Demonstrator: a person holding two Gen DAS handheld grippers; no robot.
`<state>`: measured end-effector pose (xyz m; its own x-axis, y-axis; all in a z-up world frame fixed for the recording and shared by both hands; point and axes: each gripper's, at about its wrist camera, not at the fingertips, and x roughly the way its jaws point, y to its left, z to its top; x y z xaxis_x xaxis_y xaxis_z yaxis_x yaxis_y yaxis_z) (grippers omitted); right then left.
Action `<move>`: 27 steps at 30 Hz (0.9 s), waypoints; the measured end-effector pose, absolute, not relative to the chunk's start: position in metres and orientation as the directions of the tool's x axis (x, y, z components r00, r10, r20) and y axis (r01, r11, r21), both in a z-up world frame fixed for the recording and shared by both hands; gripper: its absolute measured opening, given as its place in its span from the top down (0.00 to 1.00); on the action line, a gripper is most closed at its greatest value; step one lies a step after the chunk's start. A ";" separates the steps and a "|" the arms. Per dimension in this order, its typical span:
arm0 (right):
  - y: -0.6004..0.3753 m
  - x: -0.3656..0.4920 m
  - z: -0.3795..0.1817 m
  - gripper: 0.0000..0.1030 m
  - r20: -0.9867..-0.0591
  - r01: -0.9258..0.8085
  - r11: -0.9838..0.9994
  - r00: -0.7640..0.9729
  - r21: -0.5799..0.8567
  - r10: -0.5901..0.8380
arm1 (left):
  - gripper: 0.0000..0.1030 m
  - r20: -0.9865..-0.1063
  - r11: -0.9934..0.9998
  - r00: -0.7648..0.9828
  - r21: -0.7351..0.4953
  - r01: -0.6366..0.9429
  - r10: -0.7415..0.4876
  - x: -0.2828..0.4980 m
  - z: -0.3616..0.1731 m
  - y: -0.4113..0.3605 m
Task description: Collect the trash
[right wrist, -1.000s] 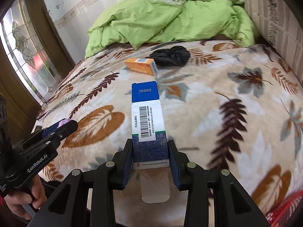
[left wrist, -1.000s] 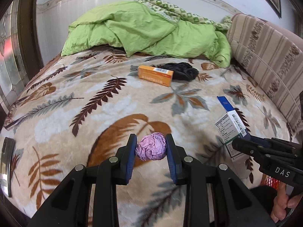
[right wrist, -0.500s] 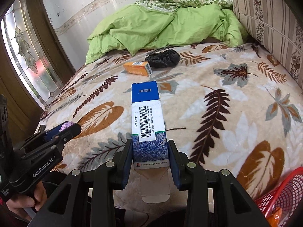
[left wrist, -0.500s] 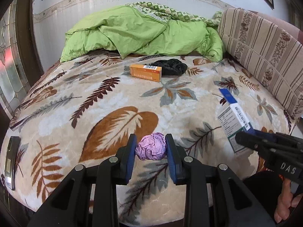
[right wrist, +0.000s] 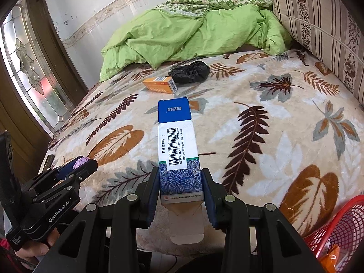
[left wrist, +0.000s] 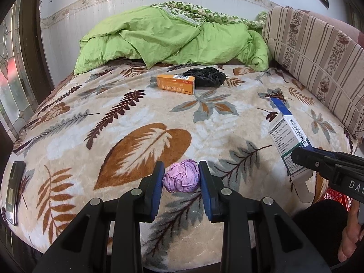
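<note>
Left gripper (left wrist: 181, 179) is clamped on a crumpled purple paper ball (left wrist: 182, 177), blue pads pressing it from both sides, held out over the near edge of the bed. Right gripper (right wrist: 179, 186) has its jaws closed on a blue-and-white carton (right wrist: 176, 145), gripped low on its body, barcode face up, blue end pointing away at twelve o'clock, the open flap hanging back toward the handle. In the left view that same carton (left wrist: 287, 136) shows at about three o'clock, tilted, with the other gripper's black arm under it.

On the leaf-print blanket (left wrist: 141, 122), well away from both grippers at twelve o'clock, lies an orange box (left wrist: 175, 83) on its long side. Touching its far right corner, or just behind it, sits a crumpled black bag (left wrist: 208, 76). Beyond those, a heap of green bedding (left wrist: 173, 38) is bunched against the wall, and a striped cushion (left wrist: 318, 52) runs along the right at two o'clock.

Down at five o'clock in the right view, a red mesh basket (right wrist: 341, 223) peeks in beside the bed, something orange inside it. At the left edge of the bed, nine o'clock in the left view, lies a dark flat phone-like thing (left wrist: 14, 188). A hand (right wrist: 34, 248) grips the left handle at bottom left.
</note>
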<state>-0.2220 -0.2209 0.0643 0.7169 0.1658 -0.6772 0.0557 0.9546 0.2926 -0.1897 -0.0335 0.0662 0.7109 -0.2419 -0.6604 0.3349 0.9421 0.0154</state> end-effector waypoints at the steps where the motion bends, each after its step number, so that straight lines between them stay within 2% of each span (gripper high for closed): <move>1: -0.221 -0.222 0.064 0.63 -0.677 0.054 0.955 0.717 0.291 0.166 | 0.72 -0.661 0.942 0.711 0.017 0.336 -0.242 -0.189 0.066 -0.034; 27: -0.221 -0.220 0.062 0.63 -0.679 0.059 0.949 0.712 0.309 0.177 | 0.72 -0.670 0.940 0.703 0.019 0.340 -0.240 -0.185 0.060 -0.033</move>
